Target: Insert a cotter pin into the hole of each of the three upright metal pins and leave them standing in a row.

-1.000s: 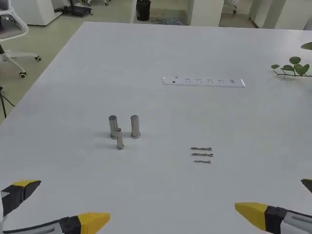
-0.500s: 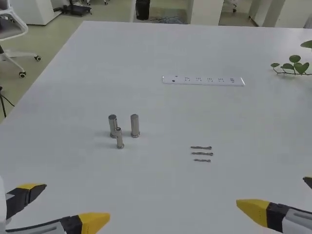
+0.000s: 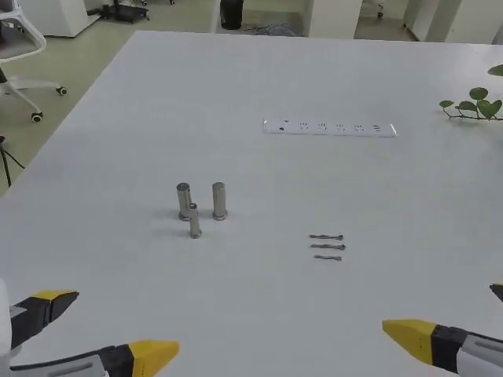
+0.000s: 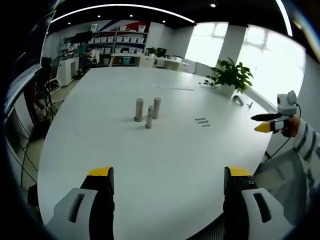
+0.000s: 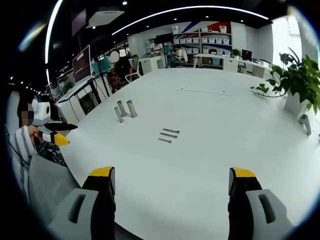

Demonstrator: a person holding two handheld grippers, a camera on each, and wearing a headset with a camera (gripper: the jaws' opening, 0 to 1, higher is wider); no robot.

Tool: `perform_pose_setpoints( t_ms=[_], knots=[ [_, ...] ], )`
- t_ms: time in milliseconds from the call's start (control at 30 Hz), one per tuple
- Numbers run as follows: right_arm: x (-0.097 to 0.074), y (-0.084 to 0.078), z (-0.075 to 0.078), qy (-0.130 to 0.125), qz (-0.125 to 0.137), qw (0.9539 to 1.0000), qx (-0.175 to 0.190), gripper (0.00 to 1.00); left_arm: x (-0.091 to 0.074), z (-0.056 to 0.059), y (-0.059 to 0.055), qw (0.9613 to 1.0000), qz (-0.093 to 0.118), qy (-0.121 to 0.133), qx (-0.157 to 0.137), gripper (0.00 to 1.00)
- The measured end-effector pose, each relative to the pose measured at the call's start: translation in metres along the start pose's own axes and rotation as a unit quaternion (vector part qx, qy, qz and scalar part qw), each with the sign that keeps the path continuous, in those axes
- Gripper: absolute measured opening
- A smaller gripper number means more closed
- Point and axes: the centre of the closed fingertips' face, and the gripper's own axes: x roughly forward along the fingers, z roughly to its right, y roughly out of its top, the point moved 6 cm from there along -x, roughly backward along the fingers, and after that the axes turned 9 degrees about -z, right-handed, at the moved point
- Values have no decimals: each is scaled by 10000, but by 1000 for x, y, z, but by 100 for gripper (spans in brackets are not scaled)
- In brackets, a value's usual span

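Little has changed over the last second. The three metal pins (image 3: pixel 196 208) and three cotter pins (image 3: pixel 327 247) keep the same places relative to the power strip (image 3: pixel 330 129), and the slight drift of the scene looks like the headset's own (not the parts moving). My reading is that the task has not begun: no cotter pin is picked up and no hole is filled.

Both grippers hang well on the person's side of the power strip, near the table (image 3: pixel 259 78) edge. The left gripper (image 4: pixel 167 175) has its jaws spread wide with nothing between them, and so does the right gripper (image 5: pixel 170 175).

The metal pins are short grey cylinders, all upright, nearer the person than the power strip and out past its left end. They are bunched rather than in a row: two side by side, the third in front of the left one. Their holes are too small to make out. The cotter pins lie flat and parallel, apart from each other, directly on the person's side of the strip.
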Motion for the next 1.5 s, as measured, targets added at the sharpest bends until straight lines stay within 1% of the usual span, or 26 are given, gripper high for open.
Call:
perform_pose_setpoints(
  t_ms=[233,1067,1133,1267,1500],
  knots=[
    [0,0,0,-16,-28,10000,2,93,0,-3,4,10000,73,16,44,90],
    [-3,3,0,-116,-33,9999,7,92,-1,-9,13,9998,162,-29,115,90],
    [-3,3,0,-114,-34,9999,7,92,0,-10,14,9998,166,-40,115,89],
    [-2,3,-1,-108,-32,9999,14,93,2,-12,15,9998,177,-56,6,88],
    [-3,4,0,-130,-18,9999,-14,93,6,-11,18,9997,166,-132,100,85]
  ],
)
